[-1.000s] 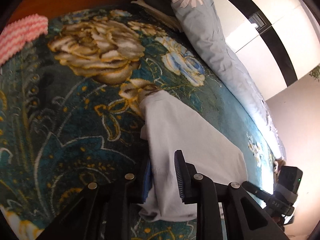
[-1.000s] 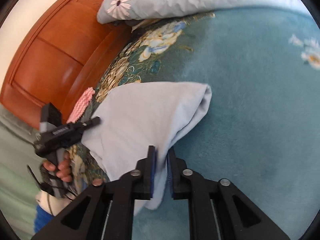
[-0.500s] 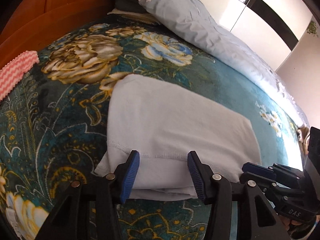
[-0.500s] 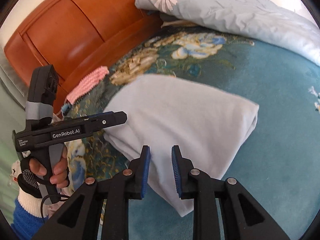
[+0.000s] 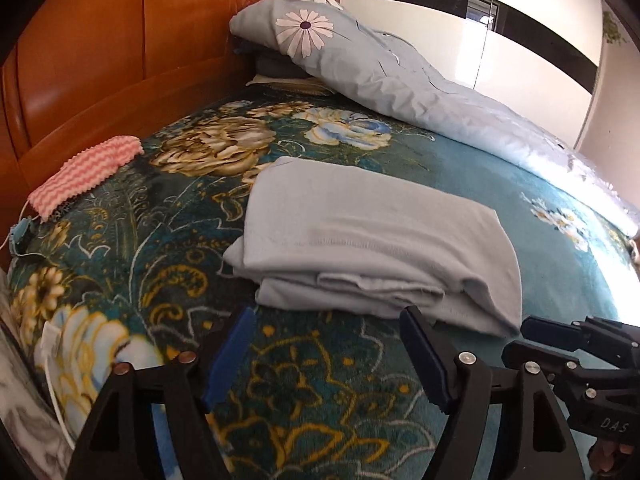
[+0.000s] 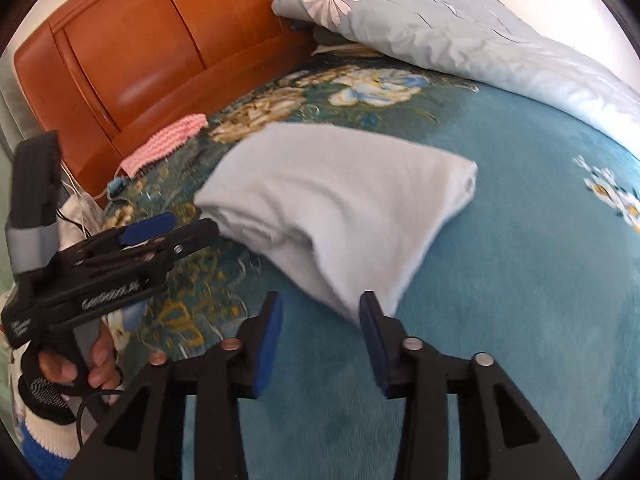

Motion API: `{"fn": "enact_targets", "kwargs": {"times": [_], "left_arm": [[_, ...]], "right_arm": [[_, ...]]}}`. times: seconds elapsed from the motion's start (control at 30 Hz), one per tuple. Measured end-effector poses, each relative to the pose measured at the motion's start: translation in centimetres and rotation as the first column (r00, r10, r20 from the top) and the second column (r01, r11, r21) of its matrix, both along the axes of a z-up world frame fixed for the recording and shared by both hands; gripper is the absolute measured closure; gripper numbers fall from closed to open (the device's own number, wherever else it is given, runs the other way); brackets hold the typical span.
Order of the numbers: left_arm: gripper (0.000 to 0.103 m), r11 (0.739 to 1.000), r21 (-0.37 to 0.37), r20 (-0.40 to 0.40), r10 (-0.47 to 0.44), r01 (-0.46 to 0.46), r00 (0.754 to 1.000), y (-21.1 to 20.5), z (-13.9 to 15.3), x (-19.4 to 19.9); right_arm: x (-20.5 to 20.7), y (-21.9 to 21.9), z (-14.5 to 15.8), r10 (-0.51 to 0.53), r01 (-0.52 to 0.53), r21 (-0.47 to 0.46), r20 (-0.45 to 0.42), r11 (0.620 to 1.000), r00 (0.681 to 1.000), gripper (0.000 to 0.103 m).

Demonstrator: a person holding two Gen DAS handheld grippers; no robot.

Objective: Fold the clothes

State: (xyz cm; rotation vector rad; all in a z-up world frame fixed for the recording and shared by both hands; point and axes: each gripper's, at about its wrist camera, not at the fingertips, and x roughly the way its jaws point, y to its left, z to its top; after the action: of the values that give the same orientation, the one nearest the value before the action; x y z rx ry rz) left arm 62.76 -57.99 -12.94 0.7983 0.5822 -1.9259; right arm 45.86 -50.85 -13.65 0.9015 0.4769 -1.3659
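A pale blue garment [image 5: 372,240] lies folded in a thick rectangle on the teal floral blanket [image 5: 168,280]; it also shows in the right wrist view [image 6: 340,208]. My left gripper [image 5: 328,356] is open and empty, just short of the fold's near edge. My right gripper [image 6: 320,328] is open and empty, its jaws at the garment's near corner without holding it. The left gripper also shows in the right wrist view [image 6: 160,232], beside the garment's left edge. The right gripper's fingers [image 5: 560,332] show at the right of the left wrist view.
A pink zigzag knit cloth [image 5: 84,172] lies by the orange wooden headboard [image 5: 120,60]. A light blue daisy-print duvet [image 5: 400,80] is piled along the far side. White cables [image 5: 52,380] lie at the bed's near left edge.
Both grippers opened, let go of the garment and pulled back. The folded garment now lies flat on the blanket.
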Motion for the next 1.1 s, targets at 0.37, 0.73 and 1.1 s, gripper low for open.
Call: {"fn": "enact_targets", "kwargs": {"times": [0.37,0.73,1.1], "left_arm": [[0.0,0.991,-0.001,-0.019,0.135,-0.135,0.991,6.0,-3.4,1.2],[0.0,0.976,-0.058,0.083,0.212,-0.208,0.974,8.4,-4.4,-0.4],[0.0,0.966,-0.019,0.055,0.257,-0.257,0.965,8.2,-4.5,-0.1]], "right_arm": [[1.2,5.0,-1.1,-0.045,0.038,-0.057,-0.136,0.998,0.99,0.021],[1.7,6.2,-1.8,-0.015,0.003,-0.063,-0.182,0.998,0.983,0.015],[1.2,6.4,-2.7,-0.066,0.063,-0.023,-0.176,0.998,0.982,0.014]]}}
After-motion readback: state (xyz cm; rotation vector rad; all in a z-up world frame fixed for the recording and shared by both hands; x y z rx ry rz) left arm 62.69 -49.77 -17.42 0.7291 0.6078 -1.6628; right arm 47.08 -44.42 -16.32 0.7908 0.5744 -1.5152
